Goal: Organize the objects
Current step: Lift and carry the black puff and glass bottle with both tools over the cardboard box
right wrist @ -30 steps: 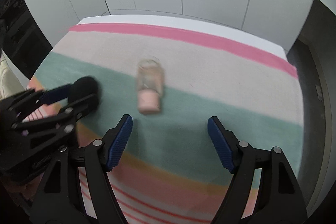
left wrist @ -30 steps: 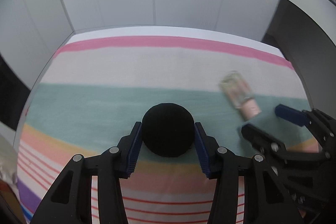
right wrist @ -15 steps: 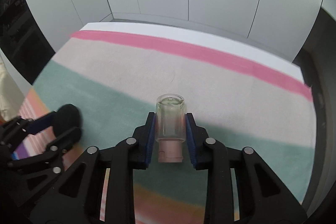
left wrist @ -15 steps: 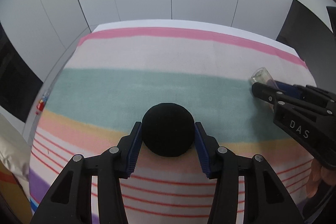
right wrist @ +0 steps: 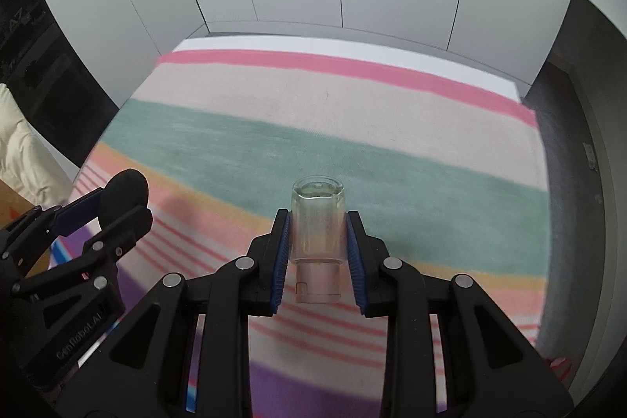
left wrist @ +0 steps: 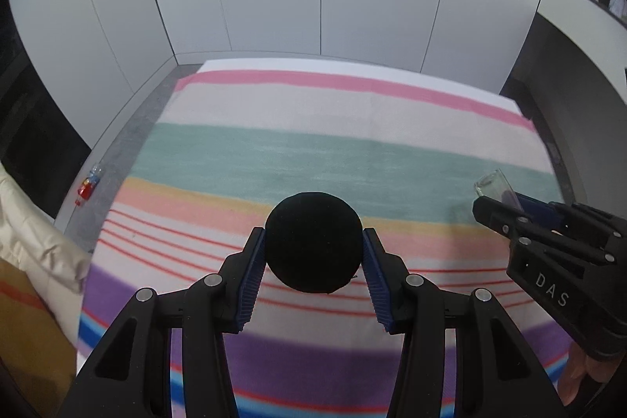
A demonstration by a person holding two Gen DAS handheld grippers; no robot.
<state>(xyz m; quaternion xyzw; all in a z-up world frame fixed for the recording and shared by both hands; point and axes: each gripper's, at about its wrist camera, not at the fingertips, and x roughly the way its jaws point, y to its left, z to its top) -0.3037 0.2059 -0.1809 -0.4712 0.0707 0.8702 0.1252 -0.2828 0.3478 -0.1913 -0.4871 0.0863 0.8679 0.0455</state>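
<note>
Above the striped cloth [left wrist: 313, 159], the left claw [left wrist: 313, 257] is gripping a black round object [left wrist: 313, 241], its underside hidden. The right claw [right wrist: 317, 253] is clamping a clear bottle [right wrist: 317, 222] with a pink cap [right wrist: 316, 285]; its contents are hard to make out.

Two hand-held grippers, one black ball [left wrist: 313, 241], one clear bottle [right wrist: 317, 234], one striped blanket [left wrist: 313, 151].

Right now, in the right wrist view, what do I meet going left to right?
Cream fabric → left gripper holding the black ball → right gripper holding the clear bottle.
</note>
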